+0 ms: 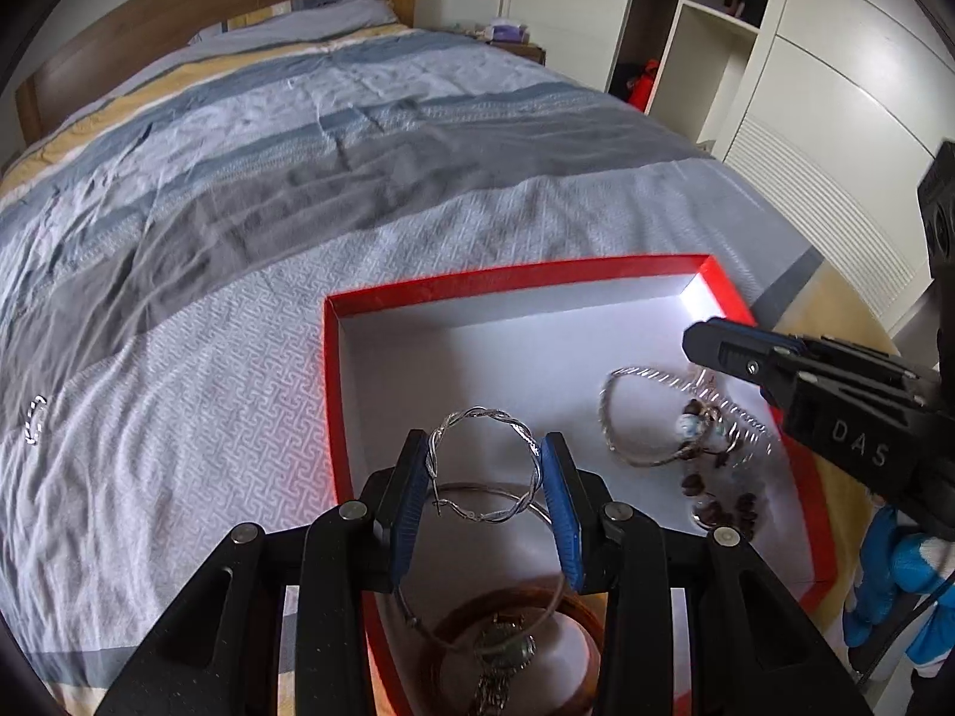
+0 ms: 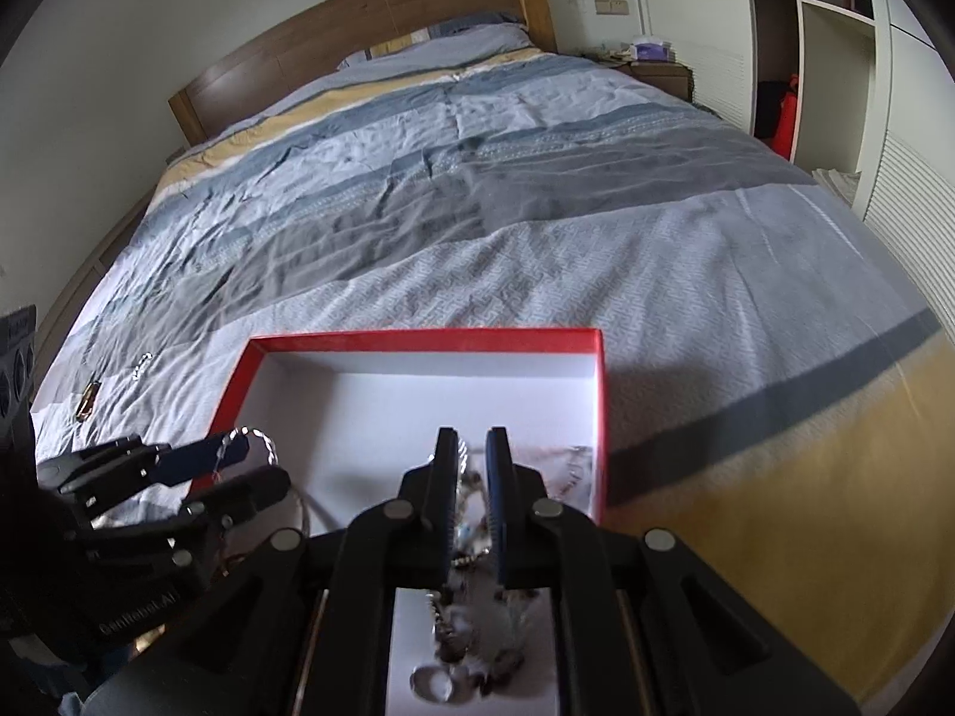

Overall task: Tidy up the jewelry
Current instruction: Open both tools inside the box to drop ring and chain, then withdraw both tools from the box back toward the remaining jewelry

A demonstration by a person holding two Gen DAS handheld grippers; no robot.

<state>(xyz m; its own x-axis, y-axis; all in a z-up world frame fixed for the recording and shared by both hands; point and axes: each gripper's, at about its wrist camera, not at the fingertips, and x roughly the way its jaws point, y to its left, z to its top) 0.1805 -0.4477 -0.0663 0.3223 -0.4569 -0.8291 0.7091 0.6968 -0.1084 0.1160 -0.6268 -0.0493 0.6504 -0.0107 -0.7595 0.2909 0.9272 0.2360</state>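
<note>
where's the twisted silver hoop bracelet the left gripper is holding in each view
Left wrist: twisted silver hoop bracelet sits lower centre, pinched between the left gripper blue-padded fingers, above the box floor.
Right wrist: only part shows at lower left, beside the left gripper's fingers.
Shared landmark: the red-rimmed white box on the bed.

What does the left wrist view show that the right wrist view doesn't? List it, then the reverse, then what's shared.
Left wrist only: a brown bangle lying in the box, under the left hand-held gripper.
Right wrist only: a gold clip on the bedspread.
Both: the red box, the twisted silver hoop clamped in the left hand-held gripper, and a small loose silver piece on the bedspread.
</note>
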